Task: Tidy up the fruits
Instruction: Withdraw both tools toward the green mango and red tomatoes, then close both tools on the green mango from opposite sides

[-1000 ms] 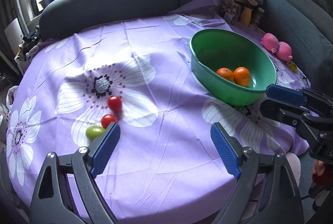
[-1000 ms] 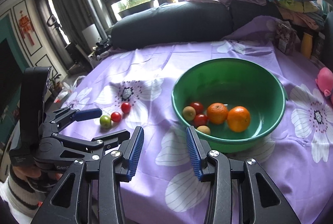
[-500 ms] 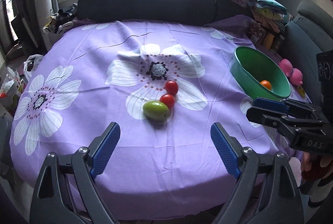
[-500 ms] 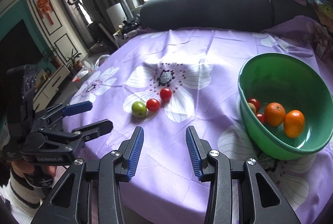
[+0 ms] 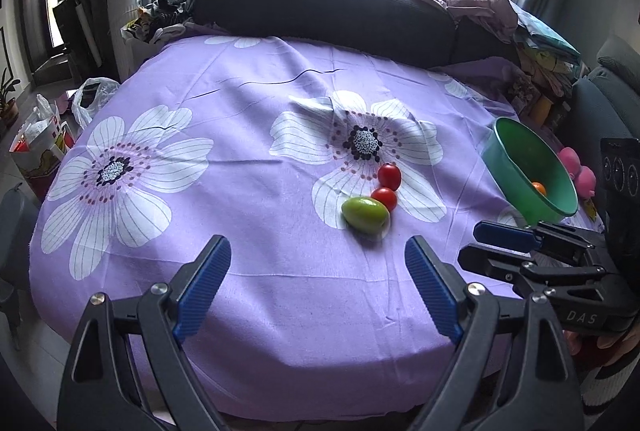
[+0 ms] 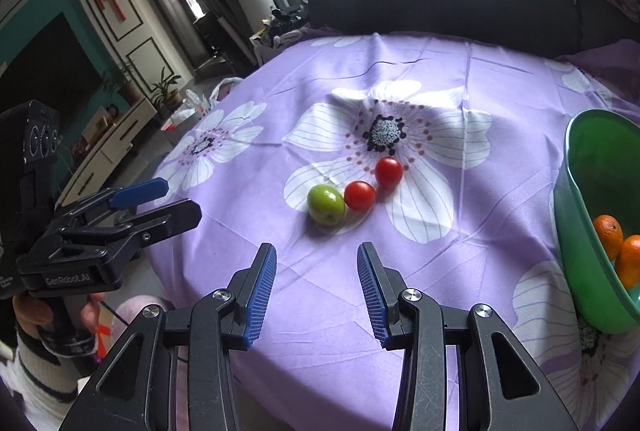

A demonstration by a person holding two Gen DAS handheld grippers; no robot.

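Note:
A green oval fruit (image 5: 366, 214) (image 6: 326, 205) and two red cherry tomatoes (image 5: 385, 199) (image 6: 359, 195) lie in a row on the purple flowered tablecloth (image 5: 240, 191). The green bowl (image 5: 496, 155) (image 6: 600, 159) stands at the right and holds oranges (image 6: 608, 231). My left gripper (image 5: 318, 251) hangs open over the cloth, short of the green fruit and a little left of it. My right gripper (image 6: 316, 255) is open with a narrower gap, nothing between its pads, just short of the green fruit. Each gripper also shows in the other's view: the right gripper (image 5: 476, 243) and the left gripper (image 6: 180, 199).
A dark sofa back (image 5: 320, 11) runs behind the round table, with a heap of clothes (image 5: 480, 3) at its right end. Pink toys (image 5: 580, 171) lie beyond the bowl. Plastic bags (image 5: 40, 139) sit on the floor to the left. The table's near edge is below both grippers.
Both grippers have swung left, away from the bowl. The bowl has slid to the right edge of both views and the three loose fruits now lie ahead. Neither jaw gap has changed.

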